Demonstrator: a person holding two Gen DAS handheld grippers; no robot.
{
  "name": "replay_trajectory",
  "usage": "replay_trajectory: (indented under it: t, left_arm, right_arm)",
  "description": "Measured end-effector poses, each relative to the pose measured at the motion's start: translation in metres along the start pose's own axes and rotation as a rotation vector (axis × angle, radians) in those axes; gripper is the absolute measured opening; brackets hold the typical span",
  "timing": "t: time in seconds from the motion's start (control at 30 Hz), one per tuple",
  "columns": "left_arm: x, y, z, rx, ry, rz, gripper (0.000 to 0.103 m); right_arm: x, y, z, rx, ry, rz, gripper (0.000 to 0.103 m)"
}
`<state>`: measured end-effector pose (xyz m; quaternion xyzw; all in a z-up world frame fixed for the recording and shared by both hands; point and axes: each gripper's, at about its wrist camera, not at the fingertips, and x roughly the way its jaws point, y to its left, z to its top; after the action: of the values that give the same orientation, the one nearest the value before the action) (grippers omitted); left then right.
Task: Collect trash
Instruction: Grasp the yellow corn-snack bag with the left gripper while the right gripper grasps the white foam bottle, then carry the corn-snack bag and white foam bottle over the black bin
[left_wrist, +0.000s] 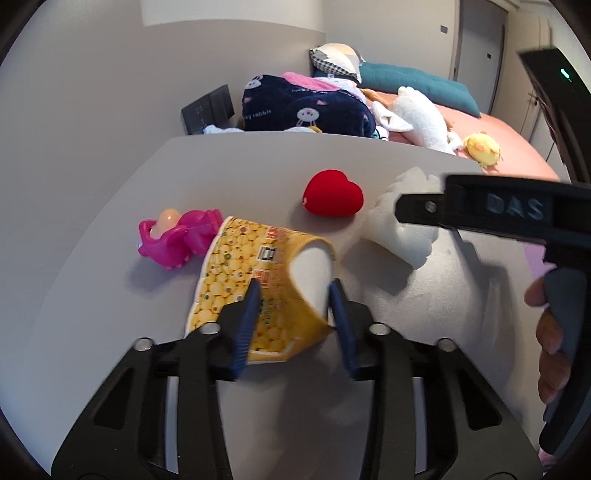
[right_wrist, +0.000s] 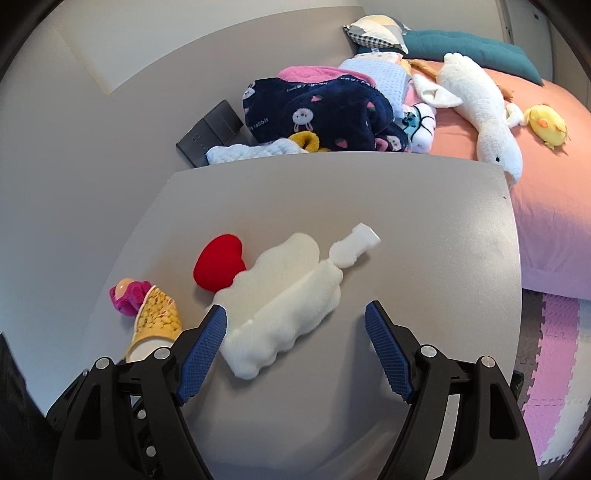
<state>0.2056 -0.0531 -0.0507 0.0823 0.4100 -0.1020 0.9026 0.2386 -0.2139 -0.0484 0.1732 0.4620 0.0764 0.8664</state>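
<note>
Your left hand-held gripper (left_wrist: 293, 295) clamps the tipped yellow printed paper cup (left_wrist: 258, 280) by its wall to lift it (trash), while the right hand-held gripper (right_wrist: 295, 325) gapes over the white foam piece (right_wrist: 284, 302).

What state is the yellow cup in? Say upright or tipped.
Tipped. The yellow cup lies on its side on the table, its mouth facing sideways.

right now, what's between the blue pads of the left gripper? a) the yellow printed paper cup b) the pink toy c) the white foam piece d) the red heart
a: in the left wrist view the left gripper has its blue pads on either side of the yellow printed paper cup, which lies on its side on the grey table; the red heart, pink toy and white foam piece lie apart from it.
</note>
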Motion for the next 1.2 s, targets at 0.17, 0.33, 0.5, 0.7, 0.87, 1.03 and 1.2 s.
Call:
replay_trajectory:
  t: [0.17,0.33,0.5,0.7,0.87,1.03,1.2]
  left_arm:
    - [-0.008,0.004,0.003,-0.027,-0.023,-0.026,0.027]
    - [-0.018,0.014,0.006,-0.093,-0.044,-0.073,0.026]
    - [-0.031,0.012,0.008,-0.083,-0.064,-0.068,0.026]
    - [-0.048,0.003,0.006,-0.064,-0.074,-0.059,0.026]
    - [-0.064,-0.004,0.003,-0.074,-0.087,-0.052,0.026]
    - [-0.084,-0.010,0.000,-0.090,-0.109,-0.064,0.026]
    - [-0.104,-0.022,-0.005,-0.086,-0.125,-0.080,0.026]
  right_arm:
    - [0.004,0.004,0.003,-0.005,0.003,0.008,0.047]
    - [0.000,0.006,0.003,-0.032,-0.008,0.025,0.024]
    - [-0.013,0.006,0.002,-0.052,-0.030,0.029,0.022]
    - [-0.036,0.000,-0.001,-0.050,-0.052,0.032,0.022]
    - [-0.062,-0.008,-0.008,-0.046,-0.077,0.032,0.022]
    - [-0.089,-0.016,-0.017,-0.056,-0.096,0.026,0.023]
    - [-0.115,-0.027,-0.029,-0.055,-0.111,0.025,0.023]
